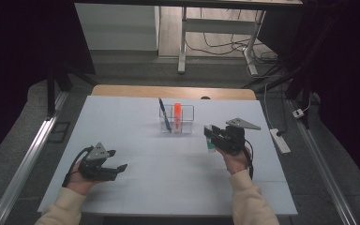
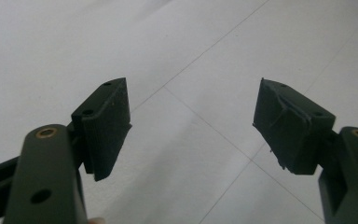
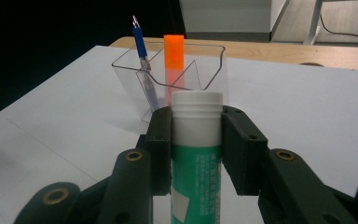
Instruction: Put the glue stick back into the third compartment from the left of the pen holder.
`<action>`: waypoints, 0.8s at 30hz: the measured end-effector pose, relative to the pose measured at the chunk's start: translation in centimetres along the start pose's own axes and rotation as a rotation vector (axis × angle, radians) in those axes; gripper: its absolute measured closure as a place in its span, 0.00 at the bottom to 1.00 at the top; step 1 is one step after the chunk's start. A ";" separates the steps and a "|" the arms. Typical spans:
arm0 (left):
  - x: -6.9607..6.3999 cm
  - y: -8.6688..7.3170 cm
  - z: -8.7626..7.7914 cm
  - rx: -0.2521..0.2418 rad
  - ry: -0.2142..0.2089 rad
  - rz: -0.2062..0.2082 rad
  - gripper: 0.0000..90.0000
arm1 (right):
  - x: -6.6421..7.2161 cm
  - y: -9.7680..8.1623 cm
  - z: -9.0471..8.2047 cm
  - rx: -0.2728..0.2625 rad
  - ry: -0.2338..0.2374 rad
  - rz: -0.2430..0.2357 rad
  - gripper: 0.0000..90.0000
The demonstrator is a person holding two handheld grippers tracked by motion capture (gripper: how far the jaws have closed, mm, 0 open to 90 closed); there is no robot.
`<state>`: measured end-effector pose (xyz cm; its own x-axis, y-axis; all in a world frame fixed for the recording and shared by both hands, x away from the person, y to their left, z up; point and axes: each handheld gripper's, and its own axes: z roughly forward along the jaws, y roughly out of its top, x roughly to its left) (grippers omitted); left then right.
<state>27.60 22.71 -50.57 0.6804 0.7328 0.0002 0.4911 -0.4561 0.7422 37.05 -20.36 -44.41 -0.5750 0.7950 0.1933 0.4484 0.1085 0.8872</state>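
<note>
A: High view first. Right gripper closed on the glue stick, held upright just above the white table, a little right of the clear organizer. Blue pen leaning in the left compartment, orange marker standing in the middle one.

B: And the left gripper?

A: Resting low at the near left, well apart from everything. Left gripper view: jaws wide, nothing between, only bare table under them.

B: Right gripper view?

A: Pads clamped on both sides of the glue stick just below its white cap; organizer straight ahead, pen and marker inside.

B: Advice for the drop?

A: Probably best to lift clear of the rim, keep the stick vertical, aim for the free right compartment, lower well in before loosening. Risk: nudging the light organizer or tipping the marker.
</note>
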 end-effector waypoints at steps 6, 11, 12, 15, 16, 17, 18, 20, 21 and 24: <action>0.1 0.0 0.1 0.001 -0.003 0.000 0.30 | 0.2 0.7 0.3 -0.039 0.021 -0.027 0.72; 0.1 0.0 0.1 0.001 -0.004 0.002 0.30 | 0.4 1.7 1.2 -0.080 0.030 -0.021 0.72; 0.1 0.0 0.1 0.001 -0.004 0.002 0.30 | 0.4 1.9 1.4 -0.087 0.033 -0.019 0.72; 0.1 0.0 0.1 0.002 -0.005 0.002 0.30 | 0.5 2.4 2.1 -0.109 0.038 -0.014 0.72; 0.1 0.0 0.1 0.001 -0.006 0.002 0.30 | 0.5 2.6 2.3 -0.115 0.038 -0.013 0.72; 0.1 0.0 0.1 0.002 -0.006 0.002 0.30 | 0.5 2.8 2.5 -0.117 0.039 -0.012 0.72; 0.2 0.0 0.1 0.002 -0.006 0.002 0.30 | 0.6 3.1 2.8 -0.123 0.037 -0.013 0.72; 0.2 -0.1 0.1 0.002 -0.007 0.002 0.30 | 0.6 3.4 3.3 -0.132 0.037 -0.015 0.72; 0.2 -0.1 0.1 0.002 -0.007 0.002 0.30 | 0.6 3.6 3.6 -0.136 0.036 -0.016 0.72; 0.2 -0.1 0.0 0.003 -0.006 0.003 0.30 | 0.6 4.0 4.5 -0.143 0.028 -0.013 0.72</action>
<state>27.69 22.89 -50.70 0.6852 0.7284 -0.0021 0.4907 -0.4595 0.7403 41.63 -16.78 -42.65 -0.5994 0.7772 0.1915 0.3398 0.0304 0.9400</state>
